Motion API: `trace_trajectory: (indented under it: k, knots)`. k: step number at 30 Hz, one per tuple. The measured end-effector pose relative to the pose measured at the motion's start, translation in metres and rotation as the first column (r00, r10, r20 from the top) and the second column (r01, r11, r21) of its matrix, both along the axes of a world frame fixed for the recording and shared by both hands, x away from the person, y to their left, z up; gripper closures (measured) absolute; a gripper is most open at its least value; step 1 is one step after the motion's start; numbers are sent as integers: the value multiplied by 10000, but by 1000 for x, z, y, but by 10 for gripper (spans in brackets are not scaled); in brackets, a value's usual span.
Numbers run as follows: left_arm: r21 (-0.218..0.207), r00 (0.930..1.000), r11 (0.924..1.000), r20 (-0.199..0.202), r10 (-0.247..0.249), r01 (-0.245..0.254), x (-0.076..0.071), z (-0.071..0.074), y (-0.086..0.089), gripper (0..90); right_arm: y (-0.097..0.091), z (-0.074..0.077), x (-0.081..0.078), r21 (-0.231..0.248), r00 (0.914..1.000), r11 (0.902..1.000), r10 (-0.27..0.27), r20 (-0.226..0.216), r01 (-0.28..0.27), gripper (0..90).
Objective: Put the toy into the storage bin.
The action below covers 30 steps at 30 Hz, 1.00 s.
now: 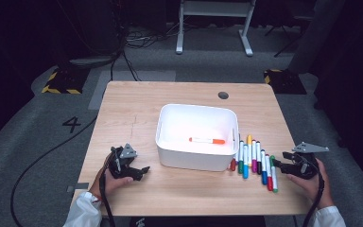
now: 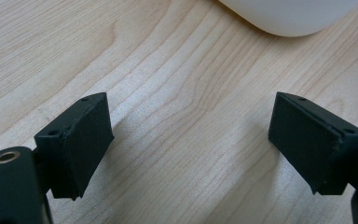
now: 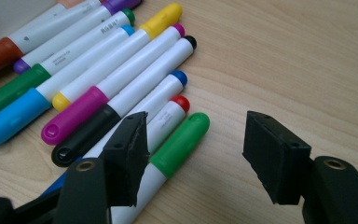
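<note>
**Markers waiting beside the bin, one already inside**

Two hands are coming in at the near edge of the bench (image 1: 137, 94), each carrying a gripper. At the near right, the right gripper (image 1: 278, 164) is sitting low beside the row of markers (image 1: 255, 161), its jaws standing apart with nothing pressed between them. In the right gripper view, the green-capped marker (image 3: 179, 140) is lying just under the left jaw rather than squarely in the gap, and the right jaw is hanging over bare wood. The left gripper (image 1: 144, 170) is resting at the near left, its jaws spread wide and holding nothing, with plain bench between them and a corner of the white bin (image 2: 289, 16) showing just beyond.

The white bin is standing mid-bench, and an orange marker (image 1: 207, 140) is lying on its floor. The remaining markers are lying side by side just right of the bin, touching one another.

What could go wrong, judging from this: the markers are packed tight and round, so a jaw coming down on top of the green one rather than beside it is likely to roll it or nudge its red-capped neighbour (image 3: 175, 109). Closing off-centre could also be pinching two at once, or squirting the marker out sideways toward the near edge.
</note>
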State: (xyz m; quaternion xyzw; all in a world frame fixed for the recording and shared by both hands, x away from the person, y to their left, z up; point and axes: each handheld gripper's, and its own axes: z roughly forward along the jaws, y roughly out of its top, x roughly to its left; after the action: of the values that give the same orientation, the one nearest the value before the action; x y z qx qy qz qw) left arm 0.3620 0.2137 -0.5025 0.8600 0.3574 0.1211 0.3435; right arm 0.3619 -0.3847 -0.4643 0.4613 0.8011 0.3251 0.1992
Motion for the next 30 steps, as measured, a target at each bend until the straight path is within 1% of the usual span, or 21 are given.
trace_trajectory:
  k: [5, 11, 13, 17, 20, 23, 26, 29, 30]
  knots:
    - [25, 10000, 10000, 10, 5, -5, 0, 0, 0, 136, -2, -10, 1, 224, 9994, 9997, -36, -355, 44, 402]
    - [18, 10000, 10000, 2, -1, 1, 0, 0, 0, 136, -1, -19, 4, -22, 9983, 10000, -97, -577, 96, 417]
    - [18, 10000, 10000, 3, -2, 2, 0, 0, 0, 137, -2, -20, 5, 35, 9979, 9999, -122, -635, 125, 433]
    - [8, 10000, 10000, 7, -3, 3, 0, 0, 0, 137, -5, -22, 6, -76, 9971, 9994, -354, -677, 349, 498]
    - [20, 10000, 10000, 5, -1, 1, 0, 0, 0, 137, -6, -22, 5, -196, 9969, 9986, -501, -601, 490, 572]
    - [18, 10000, 10000, 6, 1, -1, 0, 0, 0, 137, -7, -23, 5, -152, 9973, 9985, -533, -497, 526, 647]
    - [20, 10000, 10000, 5, -3, 3, 0, 0, 0, 137, -9, -23, 6, -105, 9967, 9976, -693, -418, 689, 720]
    - [21, 10000, 10000, 8, -1, 1, 0, 0, 0, 137, -10, -24, 7, -45, 9958, 9963, -856, -328, 855, 742]
    - [19, 10000, 10000, 6, 1, -1, 0, 0, 0, 137, -10, -24, 8, -106, 9958, 9961, -874, -280, 871, 743]
